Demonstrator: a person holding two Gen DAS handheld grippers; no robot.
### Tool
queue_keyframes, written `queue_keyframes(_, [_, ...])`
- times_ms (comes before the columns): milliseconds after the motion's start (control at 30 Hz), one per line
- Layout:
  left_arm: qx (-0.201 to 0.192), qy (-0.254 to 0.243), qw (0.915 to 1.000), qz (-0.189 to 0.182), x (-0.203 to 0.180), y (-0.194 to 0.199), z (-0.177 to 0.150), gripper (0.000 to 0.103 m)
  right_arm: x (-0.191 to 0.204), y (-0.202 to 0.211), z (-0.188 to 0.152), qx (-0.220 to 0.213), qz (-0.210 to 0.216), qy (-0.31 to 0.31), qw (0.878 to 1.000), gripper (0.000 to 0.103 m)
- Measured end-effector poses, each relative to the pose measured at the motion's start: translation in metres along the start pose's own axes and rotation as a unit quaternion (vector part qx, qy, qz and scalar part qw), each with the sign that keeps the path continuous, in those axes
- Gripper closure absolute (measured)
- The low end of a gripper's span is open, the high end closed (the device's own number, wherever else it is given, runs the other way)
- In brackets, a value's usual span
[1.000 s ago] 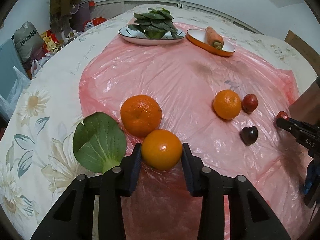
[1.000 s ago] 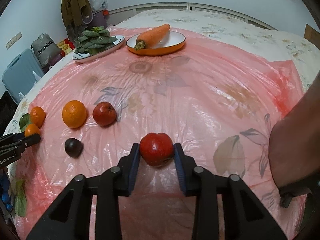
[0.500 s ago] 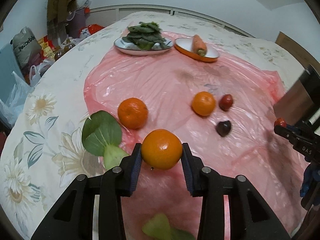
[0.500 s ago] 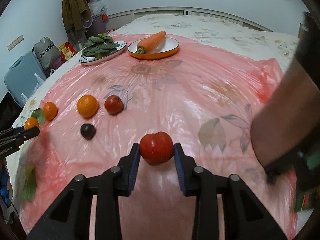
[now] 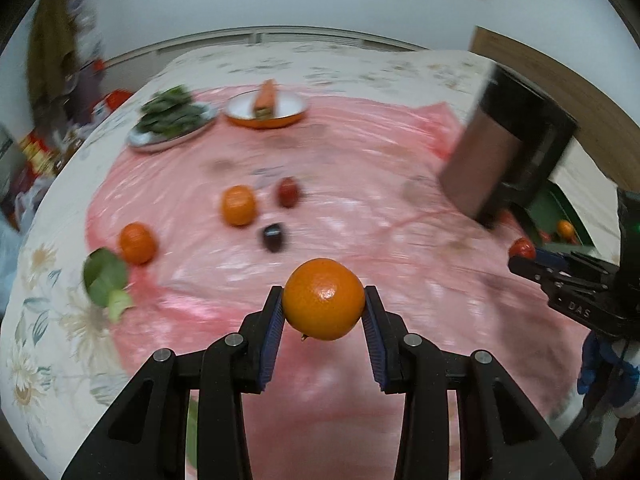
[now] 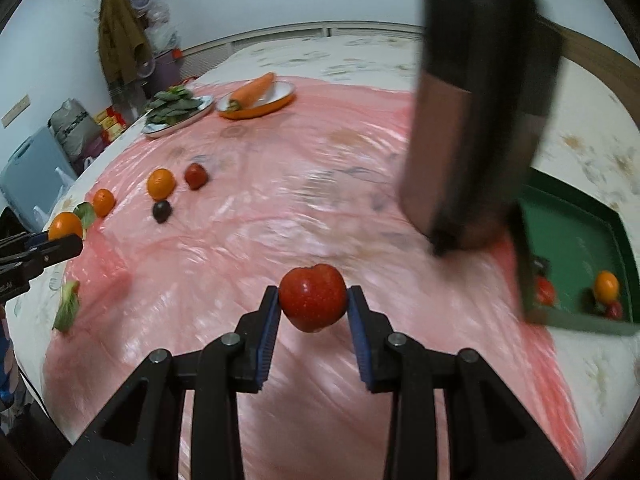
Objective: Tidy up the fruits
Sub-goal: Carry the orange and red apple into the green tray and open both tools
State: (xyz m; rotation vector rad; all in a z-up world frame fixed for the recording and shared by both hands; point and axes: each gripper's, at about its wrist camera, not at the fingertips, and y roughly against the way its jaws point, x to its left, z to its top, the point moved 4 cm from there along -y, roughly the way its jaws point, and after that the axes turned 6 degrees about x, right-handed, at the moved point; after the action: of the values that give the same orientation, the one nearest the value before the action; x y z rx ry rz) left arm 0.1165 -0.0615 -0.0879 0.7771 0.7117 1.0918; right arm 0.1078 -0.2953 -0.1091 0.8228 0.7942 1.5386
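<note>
My left gripper (image 5: 324,312) is shut on an orange (image 5: 323,305) and holds it above the pink plastic sheet (image 5: 360,168). My right gripper (image 6: 313,307) is shut on a red tomato (image 6: 313,301), also held in the air. On the sheet lie two more oranges (image 5: 239,205) (image 5: 137,242), a red fruit (image 5: 288,193) and a dark plum (image 5: 273,237). A green tray (image 6: 576,232) at the right of the right wrist view holds an orange fruit (image 6: 606,286) and small red fruits (image 6: 545,290). The left gripper with its orange also shows at the left edge of that view (image 6: 60,236).
A dark brown upright chair back (image 6: 476,120) stands between the grippers and the tray. A plate of greens (image 6: 176,114) and an orange plate with a carrot (image 6: 256,98) stand at the far side. Loose green leaves (image 5: 105,276) lie at the sheet's left edge.
Both grippers have risen and swung to the right with their fruits. The chair back and the green tray have come into view; the fruits on the sheet are farther off.
</note>
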Motion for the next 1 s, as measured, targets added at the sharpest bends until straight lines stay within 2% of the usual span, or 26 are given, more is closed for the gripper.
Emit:
queue_keyframes(133, [0.001,-0.035,0.9992,-0.021,-0.045,0.003,0.005,0.070,-0.032,0.018,-0.013,-0.005,-0.020,-0.018,1.000,0.092])
queue_keyframes(467, [0.004,-0.101,0.9934,-0.054,-0.129,-0.001,0.018,0.070,-0.103,0.044,-0.034,-0.018,-0.057,-0.063,0.996,0.092])
queue_keyframes(1000, [0.015,-0.200,0.9751,-0.096,-0.257,-0.038,0.041,0.070,-0.214,0.059,-0.025,-0.057,-0.101,-0.121,0.986,0.092])
